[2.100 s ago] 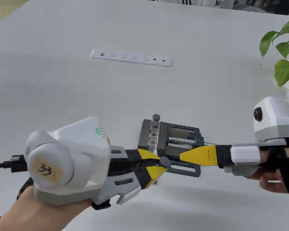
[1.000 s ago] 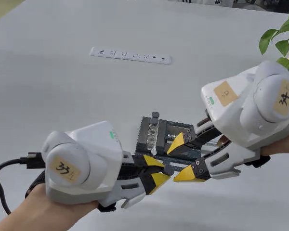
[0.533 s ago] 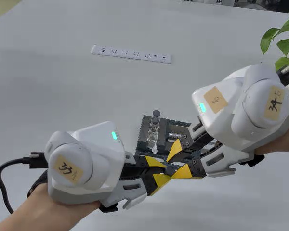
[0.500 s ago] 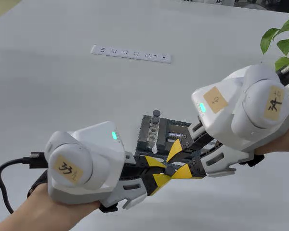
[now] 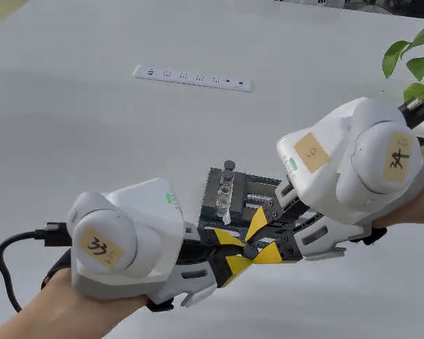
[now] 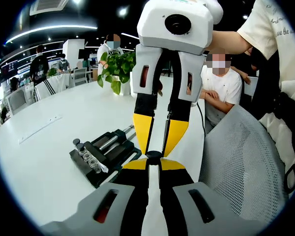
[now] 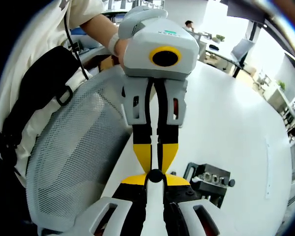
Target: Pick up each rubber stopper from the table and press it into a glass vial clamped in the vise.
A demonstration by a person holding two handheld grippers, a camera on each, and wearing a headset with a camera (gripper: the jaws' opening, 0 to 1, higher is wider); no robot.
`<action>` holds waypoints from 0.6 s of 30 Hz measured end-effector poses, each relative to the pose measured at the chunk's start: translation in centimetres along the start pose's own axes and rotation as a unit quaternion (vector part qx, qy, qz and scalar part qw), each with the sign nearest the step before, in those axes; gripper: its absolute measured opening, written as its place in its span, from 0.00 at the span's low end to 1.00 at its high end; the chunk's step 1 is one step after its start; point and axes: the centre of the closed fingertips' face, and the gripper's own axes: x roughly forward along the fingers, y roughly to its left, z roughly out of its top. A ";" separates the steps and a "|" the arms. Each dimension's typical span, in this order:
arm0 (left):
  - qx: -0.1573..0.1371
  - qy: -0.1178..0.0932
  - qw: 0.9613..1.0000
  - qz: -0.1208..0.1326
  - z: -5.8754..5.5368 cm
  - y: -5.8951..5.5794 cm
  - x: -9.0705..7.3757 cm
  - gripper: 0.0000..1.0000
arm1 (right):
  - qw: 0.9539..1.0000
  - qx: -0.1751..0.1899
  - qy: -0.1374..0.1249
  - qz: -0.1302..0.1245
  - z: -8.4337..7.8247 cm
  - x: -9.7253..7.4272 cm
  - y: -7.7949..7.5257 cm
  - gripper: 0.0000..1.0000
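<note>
A dark rubber stopper (image 5: 249, 248) hangs in the air just in front of the vise (image 5: 268, 192), pinched from both sides. My left gripper (image 5: 240, 250) reaches in from the lower left, shut on it. My right gripper (image 5: 262, 238) comes from the right, and its yellow tips close on the same stopper (image 7: 155, 175). In the left gripper view the right gripper's fingers (image 6: 142, 130) point down onto the stopper (image 6: 154, 155). A row of glass vials (image 5: 225, 196) stands clamped in the vise. The two far vials carry dark stoppers (image 5: 229, 166).
A white power strip (image 5: 192, 78) lies further back on the white table (image 5: 92, 127). A green plant (image 5: 413, 56) stands at the right edge. A grey mesh chair (image 6: 241, 162) is behind the grippers, and people sit beyond the table.
The right gripper swung in from the right with wide jaws, then closed them around the stopper held by the left gripper. The left gripper has barely moved.
</note>
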 end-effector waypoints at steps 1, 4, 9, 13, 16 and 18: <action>0.000 0.000 1.000 0.000 0.0 -0.1 0.0 0.03 | 1.000 0.001 0.000 0.001 0.0 0.0 0.0 0.07; -0.002 -0.001 1.000 -0.001 0.2 -0.3 0.0 0.03 | 1.000 0.001 0.001 0.005 0.0 0.0 0.1 0.06; -0.003 -0.002 1.000 0.003 0.2 -0.2 0.1 0.04 | 1.000 -0.003 0.005 0.005 -0.2 0.1 -0.1 0.06; 0.001 -0.002 1.000 0.005 0.1 -0.1 0.1 0.04 | 1.000 -0.004 0.007 0.005 -0.2 0.1 -0.1 0.06; 0.001 -0.003 1.000 0.005 0.1 0.0 0.1 0.04 | 1.000 -0.002 0.007 0.005 -0.2 0.1 -0.1 0.06; 0.001 -0.002 1.000 0.005 0.0 0.0 0.1 0.04 | 1.000 0.000 0.007 0.005 -0.2 0.1 -0.1 0.06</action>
